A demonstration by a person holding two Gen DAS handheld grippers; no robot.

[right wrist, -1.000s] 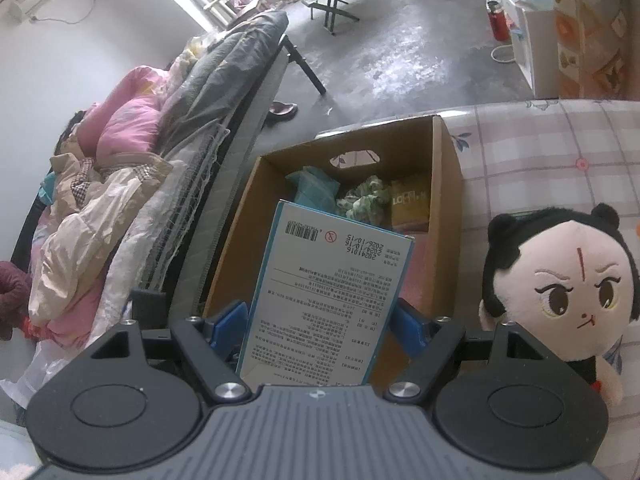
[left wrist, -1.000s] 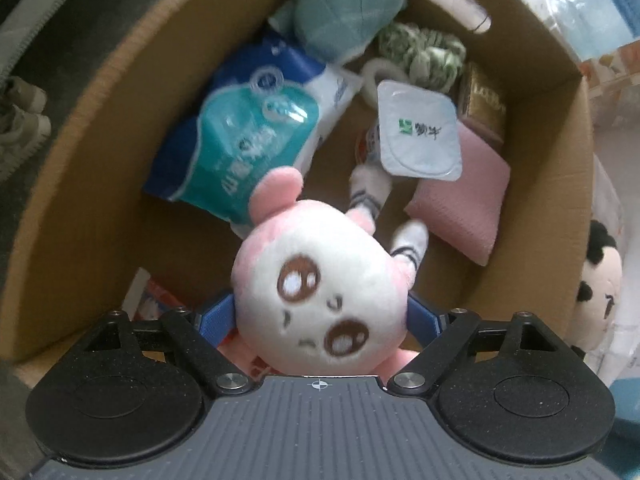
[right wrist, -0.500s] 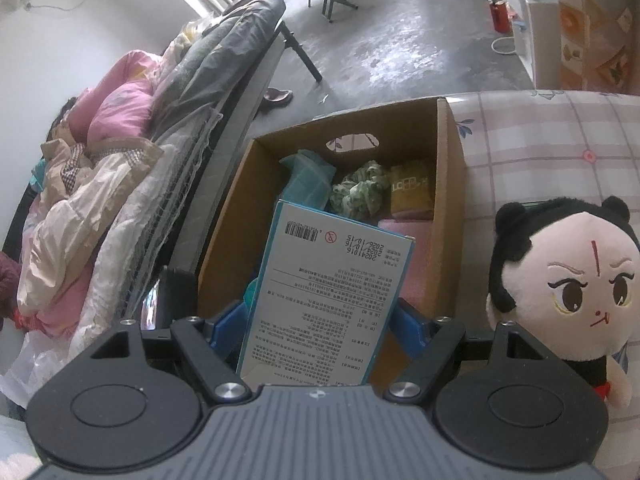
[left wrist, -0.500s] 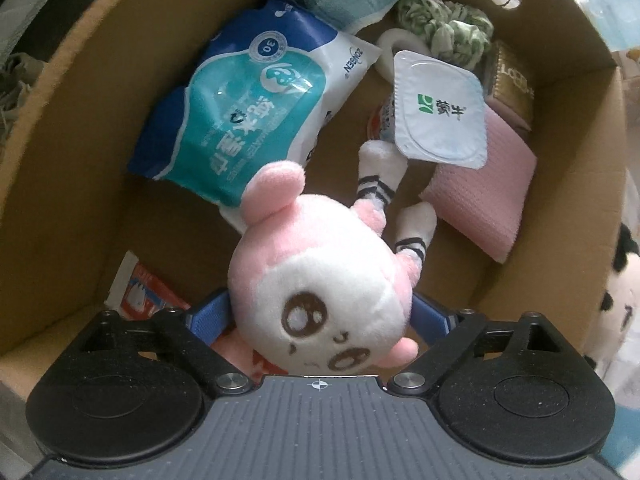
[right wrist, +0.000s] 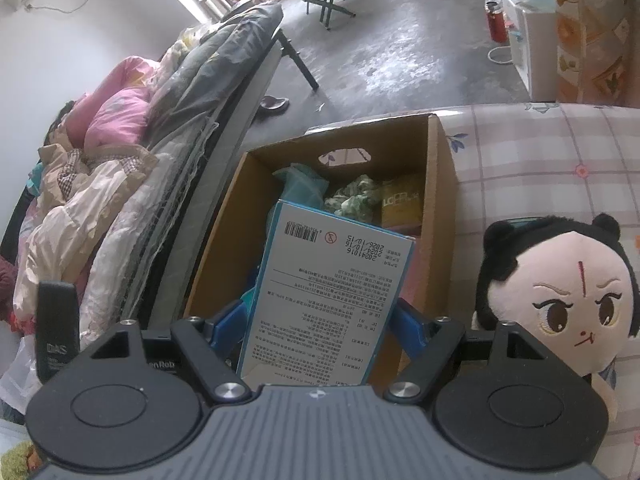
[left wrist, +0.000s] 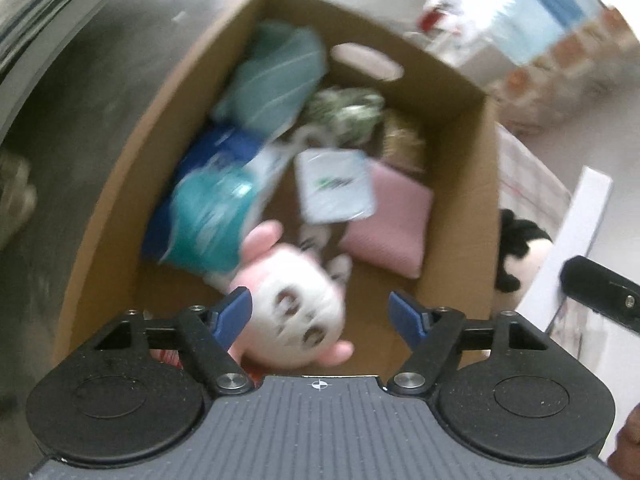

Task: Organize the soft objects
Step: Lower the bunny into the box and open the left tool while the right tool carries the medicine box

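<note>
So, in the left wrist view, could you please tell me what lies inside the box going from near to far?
Pink and white plush → pink pad → white foil-lidded cup → green-and-white bundle → box's handle cutout.

The left gripper (left wrist: 320, 312) points steeply down, its jaws closing with clear gaps beside both blue pads (nothing pressed between them). The right gripper (right wrist: 316, 320) tilts downward too, its fingers (right wrist: 408, 322) clamped on a flat box (right wrist: 324, 304).

Home bedroom; heaped bedding (right wrist: 108, 168), checked mattress (right wrist: 540, 168).
</note>
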